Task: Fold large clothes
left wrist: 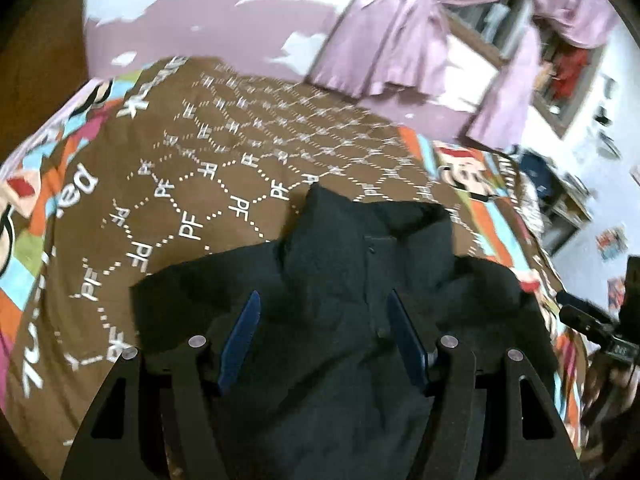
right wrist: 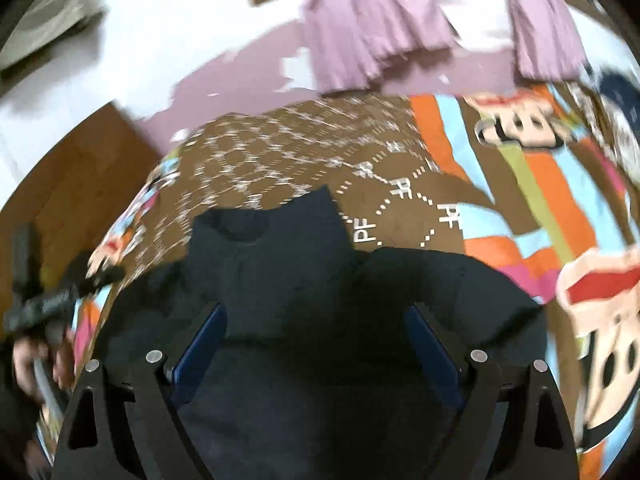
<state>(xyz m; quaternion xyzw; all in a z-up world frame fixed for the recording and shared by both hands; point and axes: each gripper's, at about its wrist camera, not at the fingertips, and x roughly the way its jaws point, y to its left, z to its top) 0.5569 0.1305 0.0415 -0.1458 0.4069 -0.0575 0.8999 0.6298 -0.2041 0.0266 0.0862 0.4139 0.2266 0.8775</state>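
Note:
A large dark navy garment (left wrist: 340, 280) lies bunched on a bed with a brown patterned blanket (left wrist: 180, 184). My left gripper (left wrist: 324, 304) is open, its blue-padded fingers (left wrist: 240, 340) spread just above the cloth. In the right wrist view the same dark garment (right wrist: 288, 264) fills the lower middle. My right gripper (right wrist: 316, 316) is open too, its blue pads (right wrist: 200, 352) wide apart over the cloth. Neither holds anything. The other gripper shows at the right edge of the left view (left wrist: 592, 320) and at the left edge of the right view (right wrist: 48, 304).
Purple curtains (left wrist: 400, 32) hang beyond the bed's far side. A wooden headboard or door (right wrist: 68, 184) stands left. Shelves with clutter (left wrist: 568, 72) are at the right. The blanket has colourful cartoon borders (right wrist: 540, 184).

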